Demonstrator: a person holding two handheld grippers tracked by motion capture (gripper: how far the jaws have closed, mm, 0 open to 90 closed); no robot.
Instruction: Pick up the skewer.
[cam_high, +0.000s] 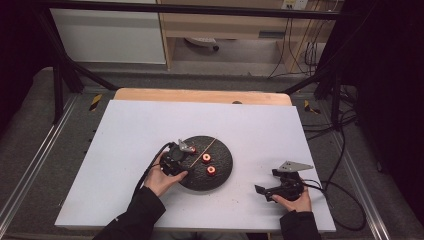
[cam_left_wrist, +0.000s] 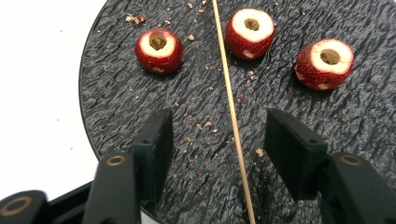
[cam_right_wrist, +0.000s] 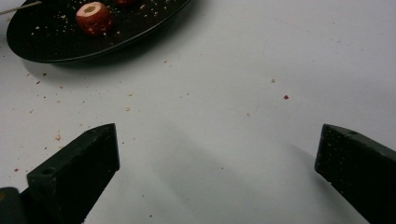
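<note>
Left tool (cam_left_wrist: 218, 140) straddles skewer (cam_left_wrist: 229, 98), lying lengthwise between jaws.

On the black plate (cam_left_wrist: 116, 93), three cored fruits (cam_left_wrist: 159, 50) flank the skewer (cam_left_wrist: 232, 116); bare table (cam_right_wrist: 261, 116) lies to its right.

No lettering to call here — nothing readable on the black plate (cam_left_wrist: 116, 107), the white table (cam_high: 140, 130) or the cabinets behind; the yellow-and-black markers (cam_high: 95, 101) on the floor carry stripes only — no words, no numbers.
</note>
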